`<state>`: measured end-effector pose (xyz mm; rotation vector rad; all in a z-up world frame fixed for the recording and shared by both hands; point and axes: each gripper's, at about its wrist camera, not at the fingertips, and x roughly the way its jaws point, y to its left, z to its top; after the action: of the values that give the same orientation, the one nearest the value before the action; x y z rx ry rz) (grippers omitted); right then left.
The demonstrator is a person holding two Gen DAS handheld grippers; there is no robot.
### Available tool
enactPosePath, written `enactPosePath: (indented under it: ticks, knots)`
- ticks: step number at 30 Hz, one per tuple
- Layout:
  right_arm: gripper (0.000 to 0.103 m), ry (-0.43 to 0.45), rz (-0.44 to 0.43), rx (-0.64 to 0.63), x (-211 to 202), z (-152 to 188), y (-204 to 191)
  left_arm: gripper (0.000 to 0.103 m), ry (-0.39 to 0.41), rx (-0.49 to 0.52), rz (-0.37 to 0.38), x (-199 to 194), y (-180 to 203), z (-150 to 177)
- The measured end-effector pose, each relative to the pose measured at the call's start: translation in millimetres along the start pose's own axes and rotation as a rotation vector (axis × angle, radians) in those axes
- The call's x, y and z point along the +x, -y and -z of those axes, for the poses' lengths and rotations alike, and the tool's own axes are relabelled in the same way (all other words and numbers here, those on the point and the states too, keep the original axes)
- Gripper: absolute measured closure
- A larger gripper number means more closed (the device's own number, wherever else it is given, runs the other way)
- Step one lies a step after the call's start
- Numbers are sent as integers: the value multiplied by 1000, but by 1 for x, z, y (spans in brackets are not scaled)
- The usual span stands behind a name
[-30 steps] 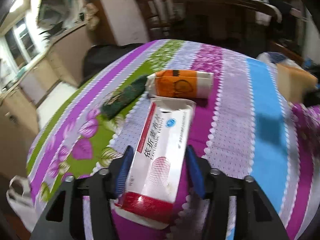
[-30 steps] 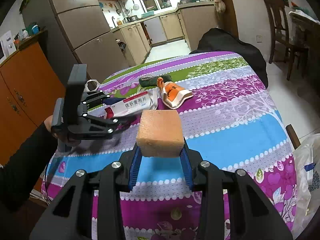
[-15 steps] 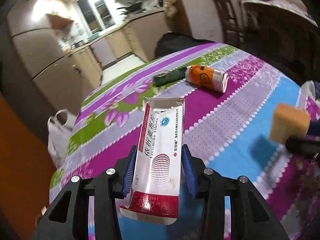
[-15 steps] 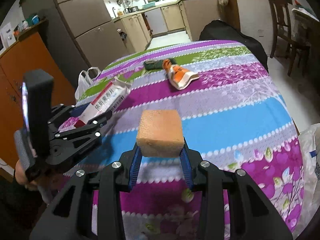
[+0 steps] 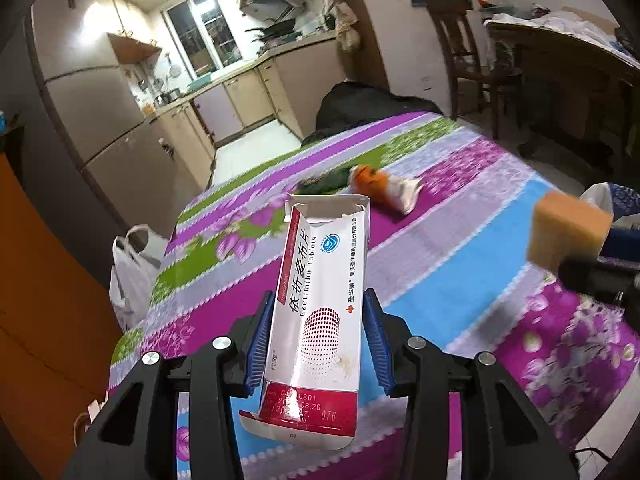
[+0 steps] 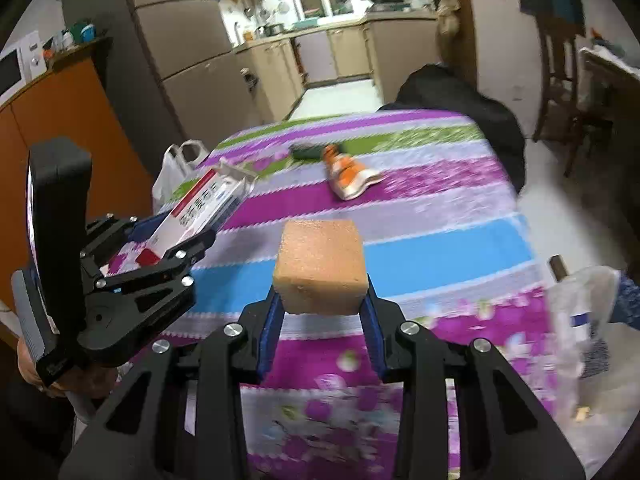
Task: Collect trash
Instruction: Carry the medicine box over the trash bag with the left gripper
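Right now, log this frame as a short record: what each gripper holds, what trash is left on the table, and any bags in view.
left gripper: shut on pill box, lifted clear of the table
right gripper: shut on sponge, held above the table
left on table: orange wrapper, dark green wrapper
bags: white bag off the table's far left; clear bag at its right edge
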<state>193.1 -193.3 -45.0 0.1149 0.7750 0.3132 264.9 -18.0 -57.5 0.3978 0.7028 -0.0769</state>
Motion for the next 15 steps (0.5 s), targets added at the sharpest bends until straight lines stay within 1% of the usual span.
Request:
enactPosePath:
  ticks: [4,8,14,15]
  knots:
    - [68,32,67,4,-26,-3,28,58,43,42,35,-17,27,-17]
    - [68,44,158,-10,-57,-4,61,58,78,96,80,-33,61,-34]
    - [68,50,269,20,-101,-3,116,58,134,187,178,-57,130,-63]
    - [68,47,287,28,-107,-2,125,58,135,203,206,-60,145,-69]
